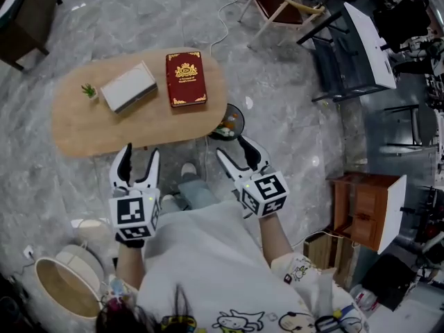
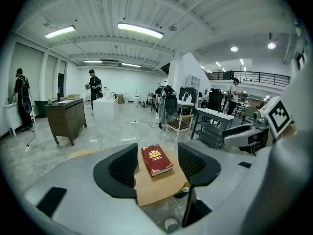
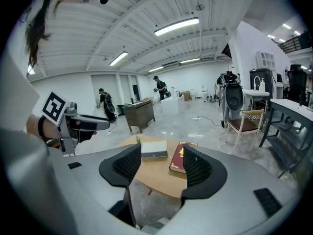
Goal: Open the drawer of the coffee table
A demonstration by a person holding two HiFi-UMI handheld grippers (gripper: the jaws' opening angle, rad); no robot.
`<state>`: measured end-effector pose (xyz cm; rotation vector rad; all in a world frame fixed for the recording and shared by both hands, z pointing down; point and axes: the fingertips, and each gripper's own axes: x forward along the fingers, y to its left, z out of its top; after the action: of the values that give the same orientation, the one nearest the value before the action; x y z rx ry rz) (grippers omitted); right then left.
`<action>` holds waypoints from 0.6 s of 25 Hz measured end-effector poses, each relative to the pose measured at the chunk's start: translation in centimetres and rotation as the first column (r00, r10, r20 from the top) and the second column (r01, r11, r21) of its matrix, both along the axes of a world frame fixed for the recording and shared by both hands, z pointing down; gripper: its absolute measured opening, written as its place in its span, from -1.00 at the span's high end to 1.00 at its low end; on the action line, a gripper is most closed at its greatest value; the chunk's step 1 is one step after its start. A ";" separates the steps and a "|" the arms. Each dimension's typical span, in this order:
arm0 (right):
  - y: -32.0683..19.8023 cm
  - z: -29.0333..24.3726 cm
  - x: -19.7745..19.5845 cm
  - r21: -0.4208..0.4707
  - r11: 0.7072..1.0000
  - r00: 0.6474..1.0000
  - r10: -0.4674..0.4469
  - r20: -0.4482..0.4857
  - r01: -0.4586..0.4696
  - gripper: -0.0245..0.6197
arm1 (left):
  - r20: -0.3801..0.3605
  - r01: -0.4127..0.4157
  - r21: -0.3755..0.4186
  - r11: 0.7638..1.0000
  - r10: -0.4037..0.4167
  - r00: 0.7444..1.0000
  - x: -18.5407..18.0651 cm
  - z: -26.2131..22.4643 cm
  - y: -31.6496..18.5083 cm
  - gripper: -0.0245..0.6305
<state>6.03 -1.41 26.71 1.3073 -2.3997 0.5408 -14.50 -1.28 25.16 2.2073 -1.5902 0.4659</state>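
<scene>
The oval wooden coffee table [image 1: 83,127] stands on the grey floor just beyond the person's feet, carrying a red book [image 1: 186,79] towards its right end, a grey box [image 1: 128,86] beside that and a small plant [image 1: 89,90] further left. Its drawer shows in no view; it probably sits under the top along the near edge, hidden from above. The left gripper [image 1: 139,152] and the right gripper [image 1: 234,148] hover side by side in front of that near edge, apart from it. Both have their jaws spread wide with nothing between them, only the tabletop and book seen through the gaps. The drawer front is likely stiff wood that slides rather than flexes, so a pinch on a central knob or the lower lip, pulled straight towards the person, should suit. The table looks light, so a hard tug may drag it and shift the book; bracing the top with the other gripper could help.
</scene>
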 end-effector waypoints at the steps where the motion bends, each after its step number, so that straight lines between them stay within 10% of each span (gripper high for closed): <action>1: -0.8 0.1 0.4 -0.002 1.000 1.000 -0.007 0.001 0.007 0.20 | 0.002 -0.001 -0.001 1.000 0.001 1.000 0.5 0.0 -0.8 0.21; 15: -3.8 2.9 1.7 -0.057 0.997 0.999 0.045 0.001 -0.044 0.20 | 0.024 -0.119 -0.046 0.992 0.120 0.993 2.3 1.7 -4.0 0.20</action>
<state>7.72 -5.24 29.57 1.3394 -2.3443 0.6188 -12.24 -5.31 26.82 2.2801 -1.4521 0.5611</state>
